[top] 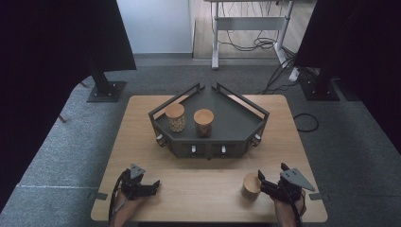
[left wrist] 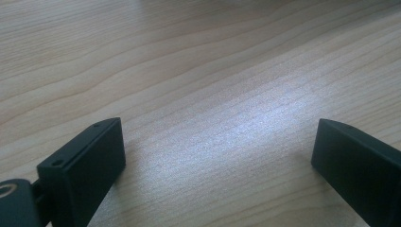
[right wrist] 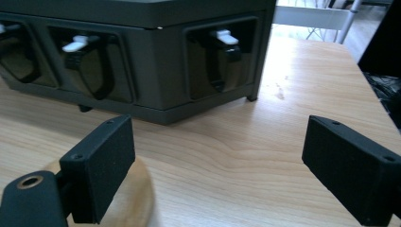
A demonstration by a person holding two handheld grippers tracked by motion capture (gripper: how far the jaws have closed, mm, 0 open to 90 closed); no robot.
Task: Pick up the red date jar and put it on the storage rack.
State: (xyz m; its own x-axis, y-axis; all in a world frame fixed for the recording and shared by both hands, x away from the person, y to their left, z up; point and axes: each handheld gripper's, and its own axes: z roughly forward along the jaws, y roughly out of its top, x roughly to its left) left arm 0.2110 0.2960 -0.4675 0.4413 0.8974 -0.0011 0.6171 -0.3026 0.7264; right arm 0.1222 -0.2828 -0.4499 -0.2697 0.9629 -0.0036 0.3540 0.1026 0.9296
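Beside the wooden lid (top: pixel 251 185), the right gripper (top: pixel 265 182) rests level, jaws apart

Dim high view, dark curtains at sides. Soft glare on table (left wrist: pixel 246 118) between left gripper (left wrist: pixel 217 156) jaws. Bright daylight beyond right gripper (right wrist: pixel 217 161); near jaws slightly blurred.

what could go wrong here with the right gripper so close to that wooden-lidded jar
1. The right gripper has open jaws, and its left finger sits beside and over the jar's wooden lid, not around it; closing now would likely miss the jar or shove it.
2. A sideways nudge could tip the jar on the table or push it toward the near edge.
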